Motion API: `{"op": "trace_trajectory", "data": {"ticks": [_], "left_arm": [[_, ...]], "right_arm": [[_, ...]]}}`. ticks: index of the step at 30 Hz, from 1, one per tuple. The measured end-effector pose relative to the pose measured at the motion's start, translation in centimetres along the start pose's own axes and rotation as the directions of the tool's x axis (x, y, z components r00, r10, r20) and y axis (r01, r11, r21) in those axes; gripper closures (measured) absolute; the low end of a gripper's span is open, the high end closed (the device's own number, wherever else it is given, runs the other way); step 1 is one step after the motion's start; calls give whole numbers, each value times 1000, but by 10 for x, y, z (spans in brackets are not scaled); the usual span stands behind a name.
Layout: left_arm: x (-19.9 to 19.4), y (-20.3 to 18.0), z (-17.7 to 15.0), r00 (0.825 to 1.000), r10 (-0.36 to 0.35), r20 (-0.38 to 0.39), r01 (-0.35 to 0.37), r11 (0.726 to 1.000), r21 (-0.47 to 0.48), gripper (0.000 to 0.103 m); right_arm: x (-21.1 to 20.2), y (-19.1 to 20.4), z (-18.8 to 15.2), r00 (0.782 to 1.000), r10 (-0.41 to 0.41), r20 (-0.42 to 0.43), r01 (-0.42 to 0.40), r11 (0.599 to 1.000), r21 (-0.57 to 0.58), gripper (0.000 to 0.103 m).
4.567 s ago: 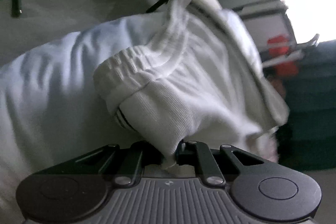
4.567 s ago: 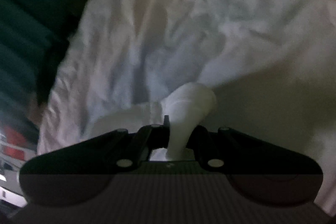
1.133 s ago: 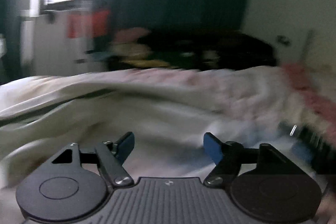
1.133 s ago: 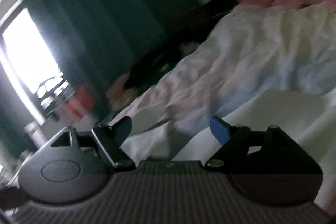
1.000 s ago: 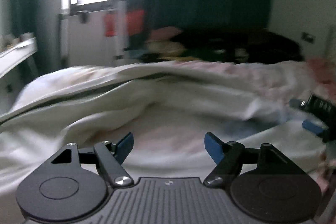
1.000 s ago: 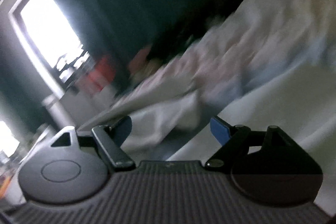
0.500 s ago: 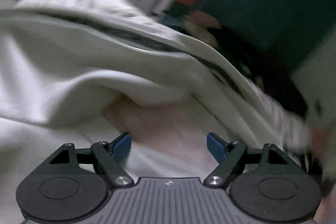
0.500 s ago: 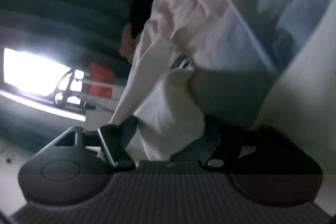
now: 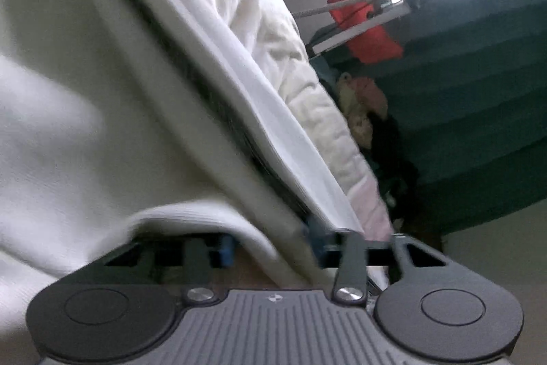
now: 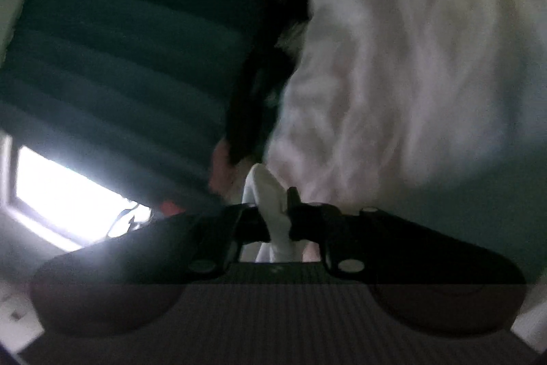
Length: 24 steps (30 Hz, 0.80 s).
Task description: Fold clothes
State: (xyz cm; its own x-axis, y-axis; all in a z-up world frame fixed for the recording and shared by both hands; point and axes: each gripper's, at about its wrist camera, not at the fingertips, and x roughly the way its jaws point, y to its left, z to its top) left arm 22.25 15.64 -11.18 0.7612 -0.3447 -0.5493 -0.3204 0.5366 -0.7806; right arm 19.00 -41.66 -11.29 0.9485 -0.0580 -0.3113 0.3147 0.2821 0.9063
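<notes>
Dark curtain [image 10: 112, 50] fills upper left; right gripper [image 10: 273, 221] pinches white cloth [image 10: 270, 204]. Left gripper [image 9: 270, 248], half open, straddles garment [image 9: 102, 125].
</notes>
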Motion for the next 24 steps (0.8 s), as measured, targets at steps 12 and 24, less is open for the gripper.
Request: {"op": "trace_trajectory", "data": {"ticks": [12,24], "left_arm": [[-38,-4,3,1000,7,8,-7,997,71,96],[-35,10,12,997,-17,-69,23,996,86,94]], "right_arm": [[23,35,7,967,-234,-99,215,962,-169,92],[-15,38,15,982,-166,95,190,890,-414,92]]}}
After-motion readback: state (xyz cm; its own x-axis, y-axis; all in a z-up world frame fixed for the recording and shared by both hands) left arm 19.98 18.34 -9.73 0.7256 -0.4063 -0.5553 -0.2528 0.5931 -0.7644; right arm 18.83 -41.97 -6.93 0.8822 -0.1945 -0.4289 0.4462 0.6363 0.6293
